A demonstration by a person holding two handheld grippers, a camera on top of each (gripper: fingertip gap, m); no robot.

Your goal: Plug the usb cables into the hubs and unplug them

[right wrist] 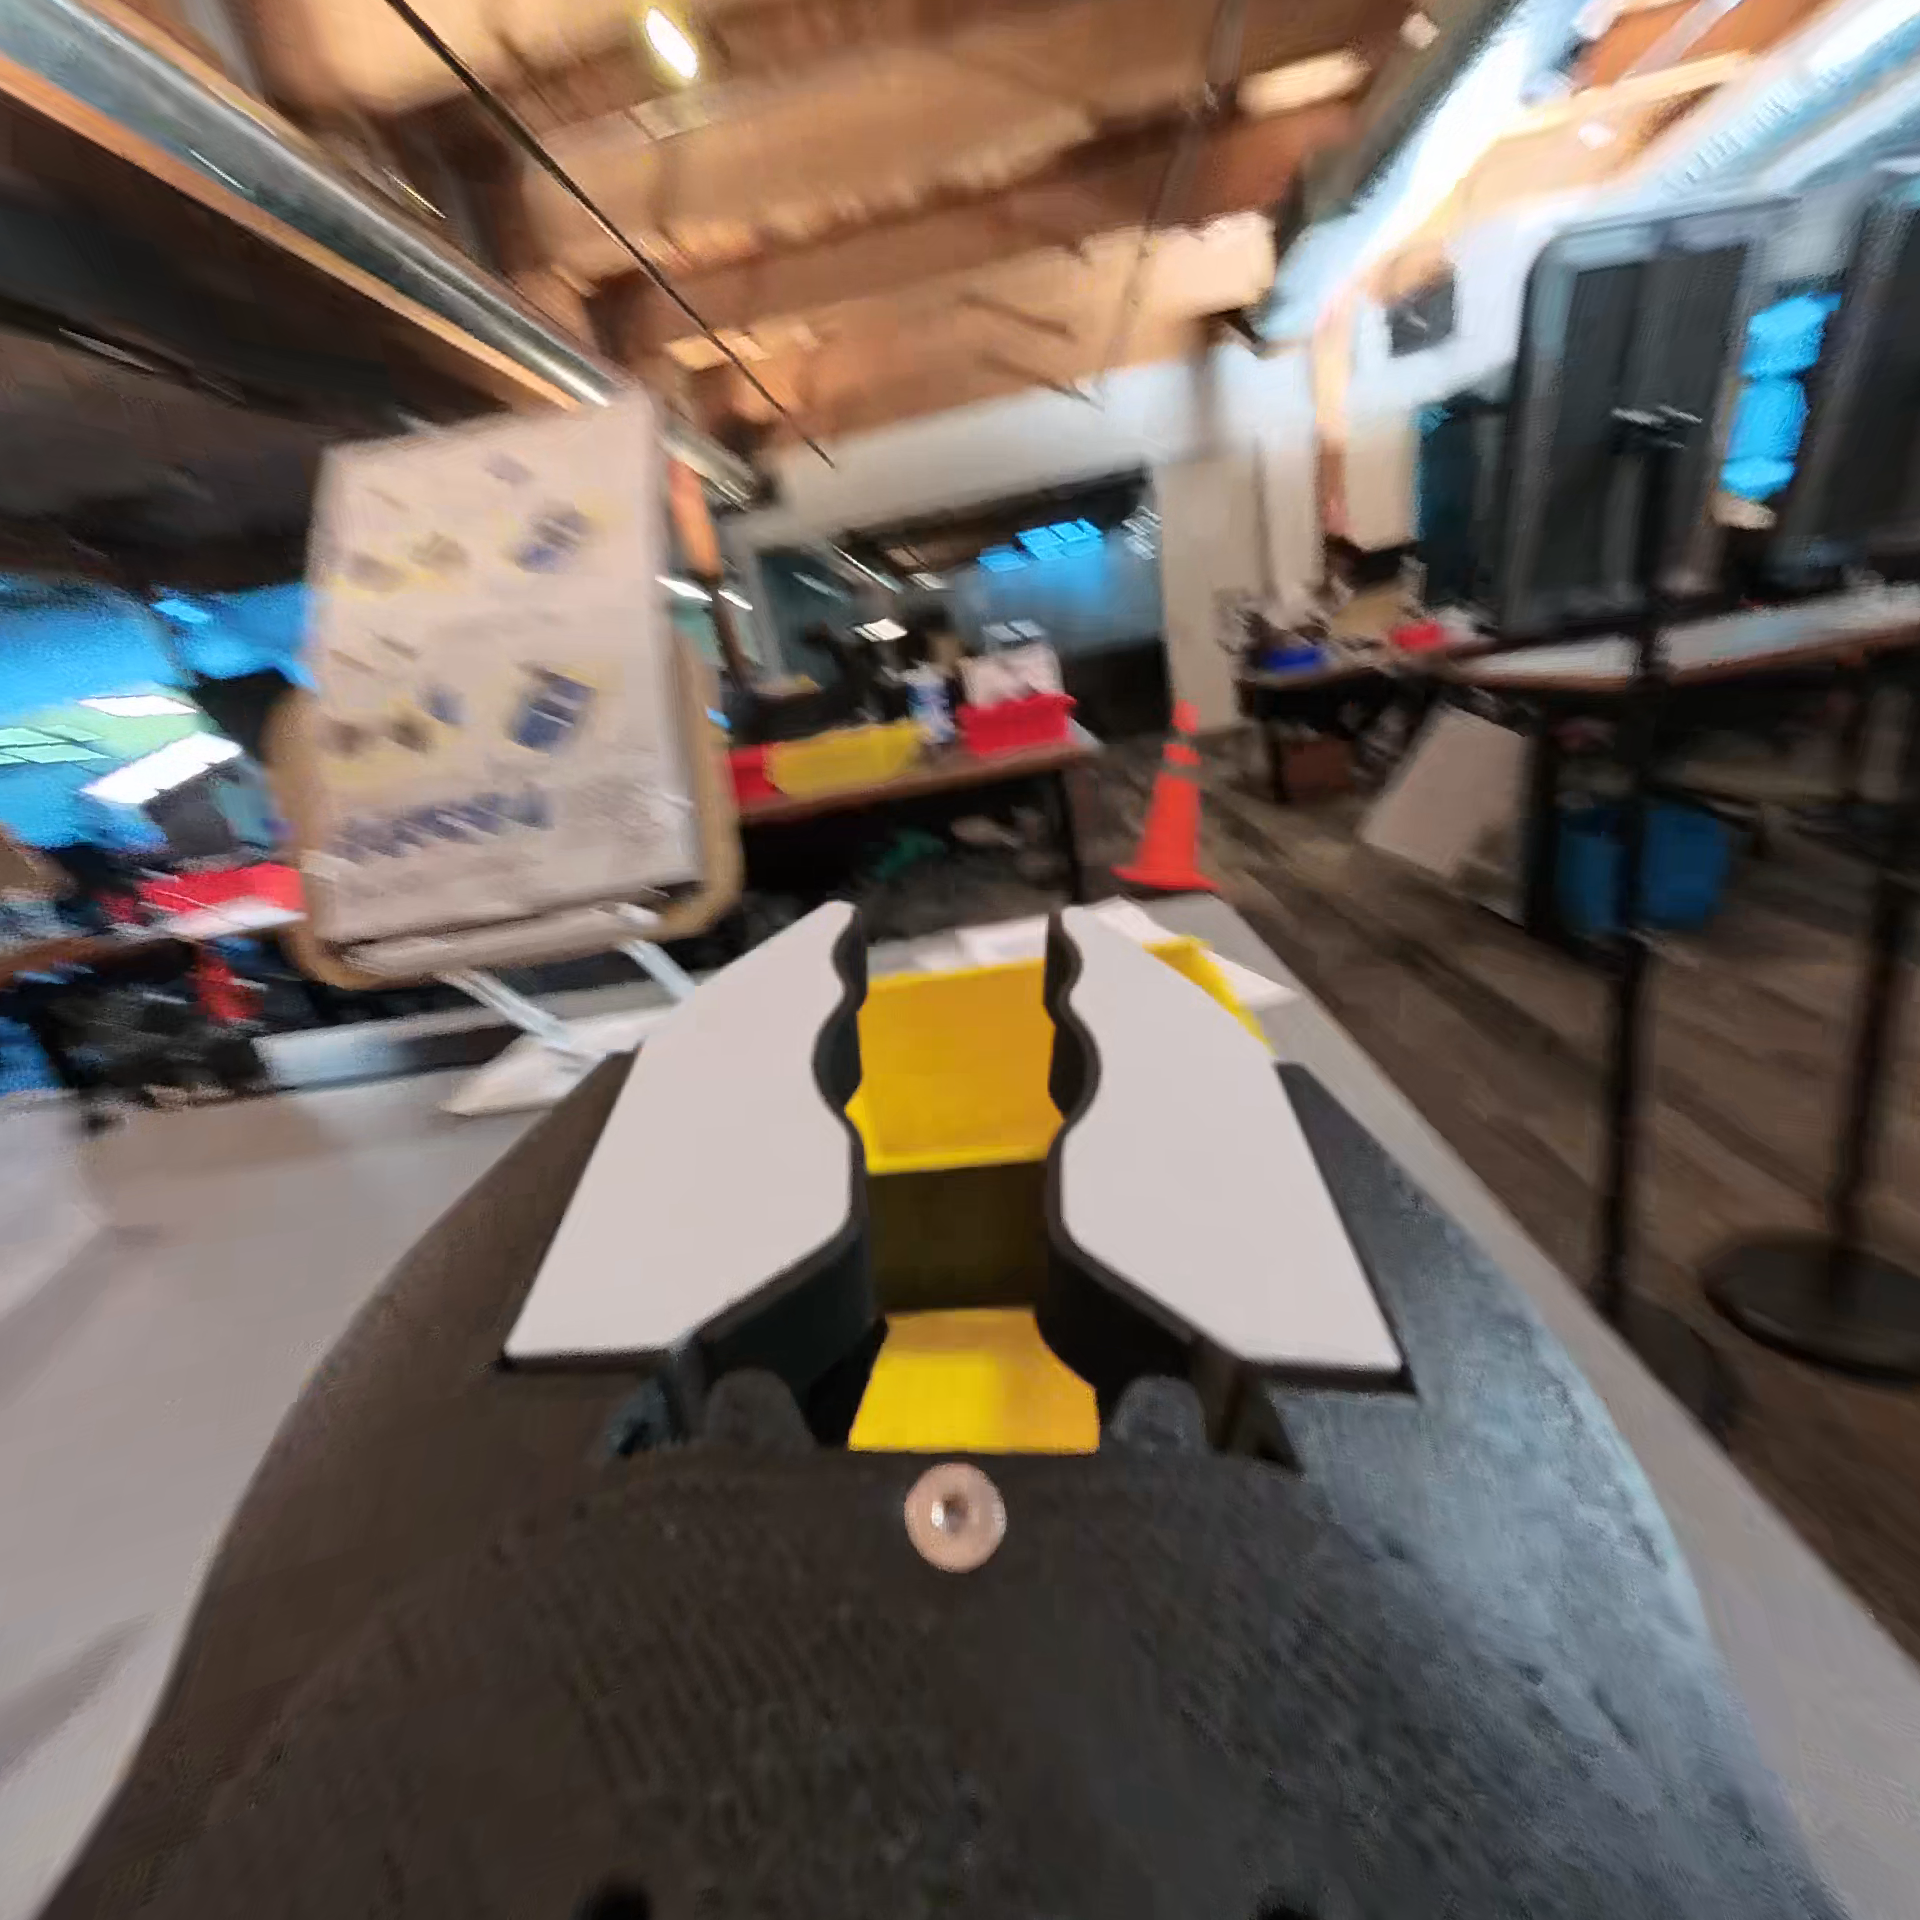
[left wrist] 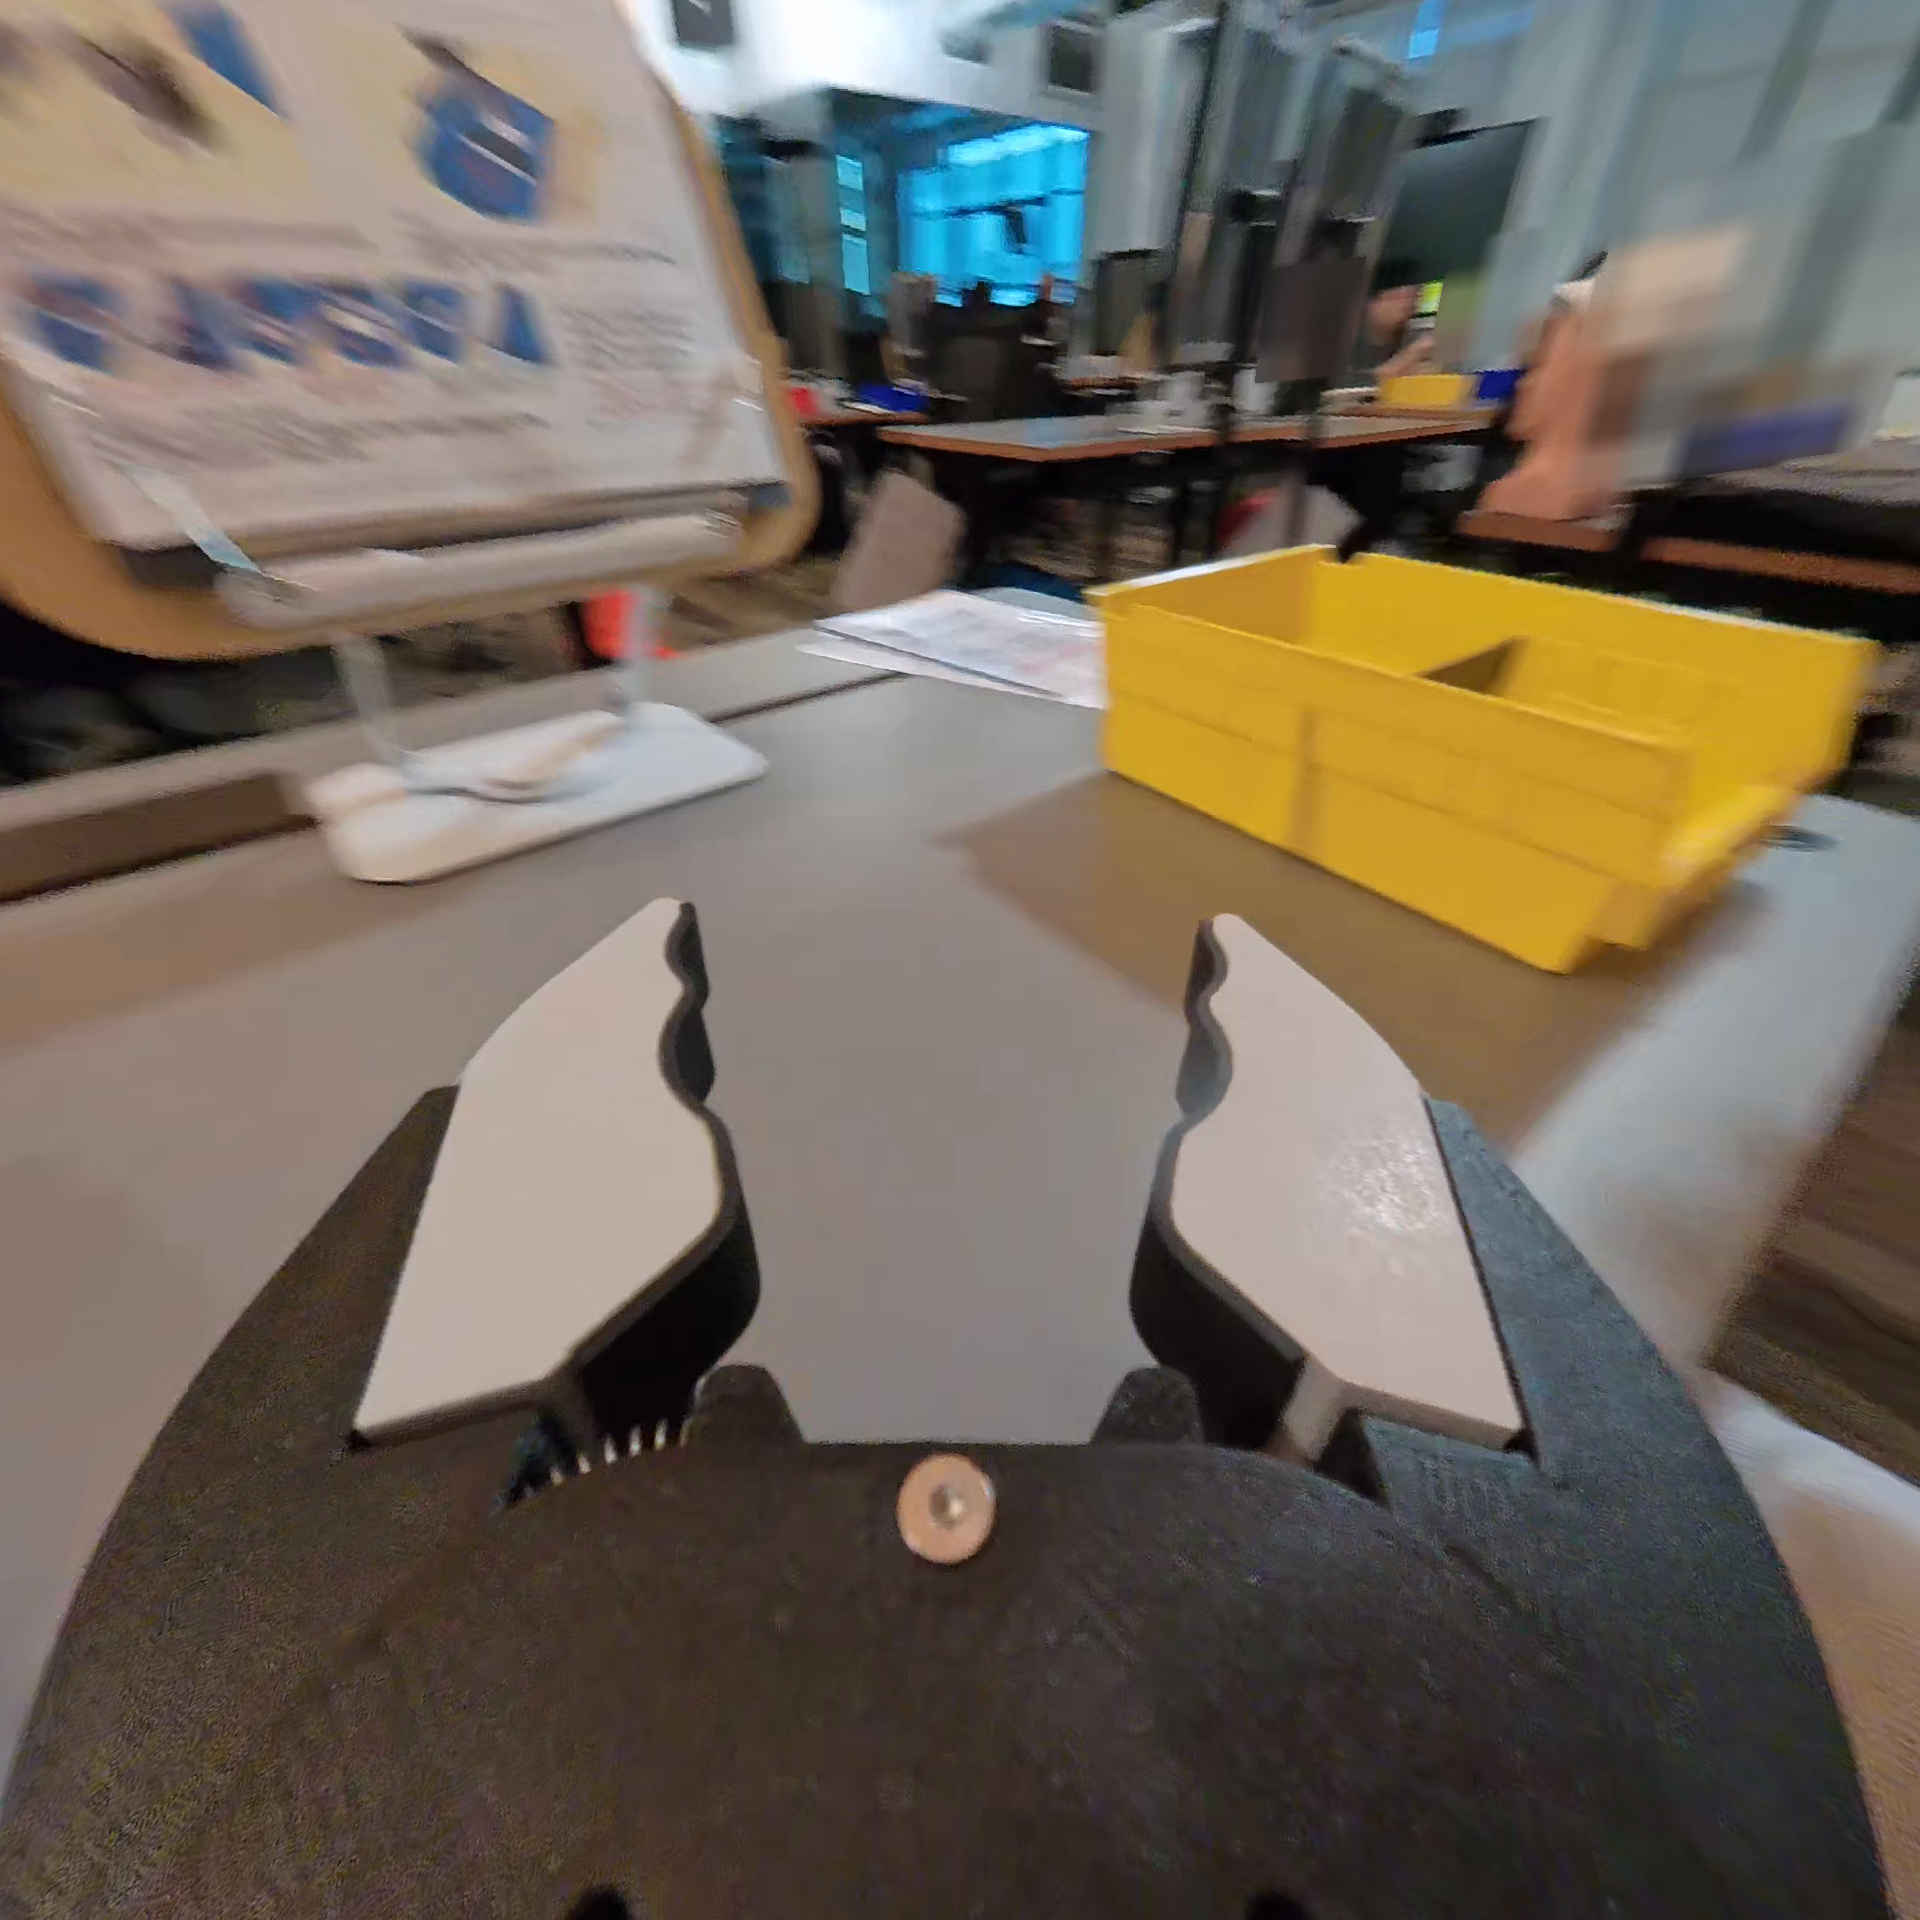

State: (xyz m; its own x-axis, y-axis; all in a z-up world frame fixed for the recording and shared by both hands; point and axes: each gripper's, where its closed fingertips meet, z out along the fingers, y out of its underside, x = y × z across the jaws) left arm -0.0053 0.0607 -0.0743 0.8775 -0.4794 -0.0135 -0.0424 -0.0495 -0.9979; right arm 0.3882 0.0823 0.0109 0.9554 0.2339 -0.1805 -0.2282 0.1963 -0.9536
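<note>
Motion blur smears both views. In the left wrist view the printed sheet [left wrist: 343, 301] on its stand is unreadable and cut off by the left and top edges. The yellow bin [left wrist: 1455, 748] has its inside partly hidden behind its near wall. In the right wrist view the bin [right wrist: 951, 1060] shows only between the jaws, the rest hidden behind the right gripper [right wrist: 954, 935]; its contents cannot be told.
</note>
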